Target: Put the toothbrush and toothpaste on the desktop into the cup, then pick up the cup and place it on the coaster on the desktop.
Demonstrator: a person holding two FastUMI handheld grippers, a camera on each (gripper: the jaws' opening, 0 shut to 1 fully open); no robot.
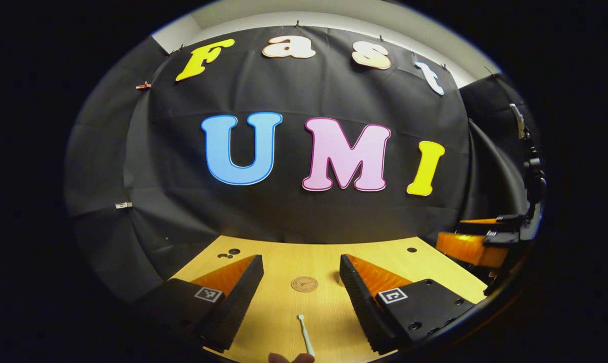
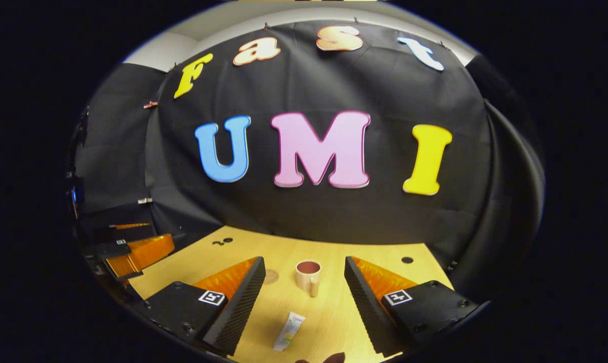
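Observation:
A slim white toothbrush [image 1: 306, 335] lies on the wooden desktop [image 1: 293, 254] near the front edge, between the fingers of my open left gripper [image 1: 300, 264]. Past it sits a small round brown coaster [image 1: 304, 284]. In the right gripper view a white toothpaste tube [image 2: 289, 330] lies flat on the desktop [image 2: 334, 312], between the fingers of my open right gripper [image 2: 305, 266]. A cream mug [image 2: 308, 277] with a dark inside stands upright beyond the tube, handle toward me. The coaster [image 2: 270, 276] peeks out left of the mug, partly behind my left-hand finger.
The black cloth wall rises right behind the desktop's far edge. Small dark holes [image 1: 411, 249] dot the desktop near its back corners. The other gripper [image 1: 485, 242] hovers at the right edge of the left gripper view, and at the left edge [image 2: 127, 249] of the right gripper view.

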